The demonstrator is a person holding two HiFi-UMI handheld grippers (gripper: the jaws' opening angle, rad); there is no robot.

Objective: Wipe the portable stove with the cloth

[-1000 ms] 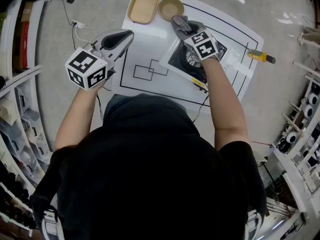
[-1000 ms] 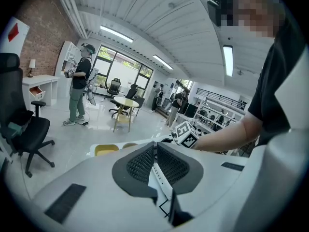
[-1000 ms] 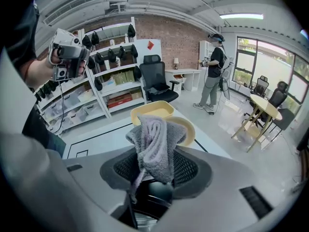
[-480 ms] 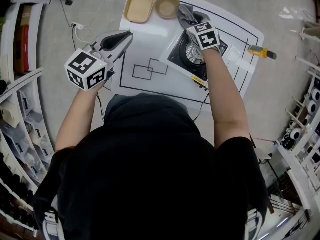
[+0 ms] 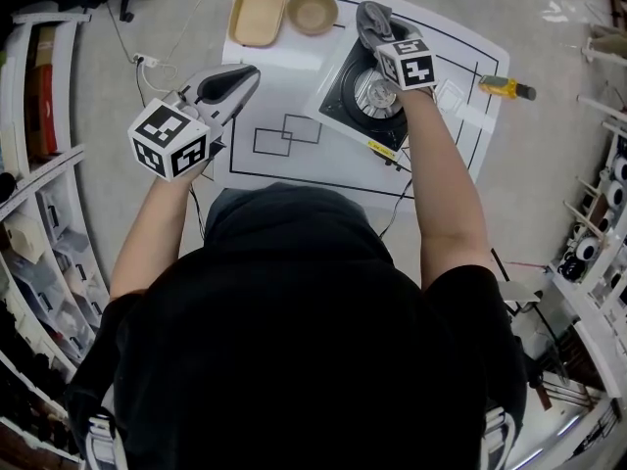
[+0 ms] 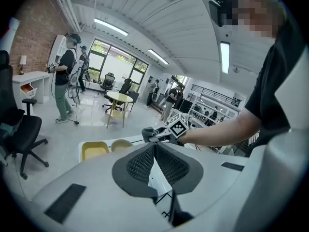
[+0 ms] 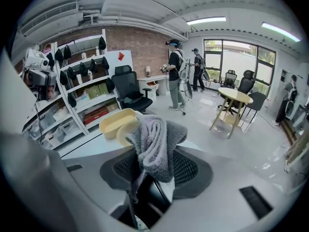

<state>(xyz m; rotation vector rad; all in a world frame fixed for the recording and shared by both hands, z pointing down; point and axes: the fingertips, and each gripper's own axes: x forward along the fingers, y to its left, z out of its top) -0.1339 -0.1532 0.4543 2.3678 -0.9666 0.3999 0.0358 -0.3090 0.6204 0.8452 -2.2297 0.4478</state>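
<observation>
Right gripper (image 5: 384,37) is clamped on a bunched-up grey cloth (image 7: 155,141). Left gripper (image 6: 154,151) has its jaws pressed together with nothing in them, and it's held out over the left edge of the table (image 5: 294,71), well apart from the stove. The cloth is at the far corner of the portable stove (image 5: 341,111), just beside the tan bowl (image 5: 313,11). Can't tell whether it's actually touching the black top.

Surface is a white table with a black border line and two overlapping rectangles (image 5: 284,137) drawn near the middle. The stove sits at an angle on the right half, with a round silver burner (image 5: 375,91) in its centre. The floor (image 5: 108,116) is pale grey, and shelving (image 5: 39,164) packed with stuff runs down both sides. From the gripper views it's a big open room: brick wall (image 7: 145,47), tall windows, a round table (image 7: 235,96) with chairs, a black office chair (image 7: 126,88), and a couple of people (image 7: 176,74) standing around with gear.

Writing-wise, not much. There's a yellow label strip (image 5: 387,153) on the stove's near edge, but the print is too small to read.

Other bits:
- a yellow tray (image 5: 258,14) next to the bowl at the table's far left corner
- a yellow-handled tool (image 5: 506,87) by the right edge
- a power strip (image 5: 147,60) with cords on the floor

In the head view, the right forearm and that gripper's marker cube cover the stove's right side.
</observation>
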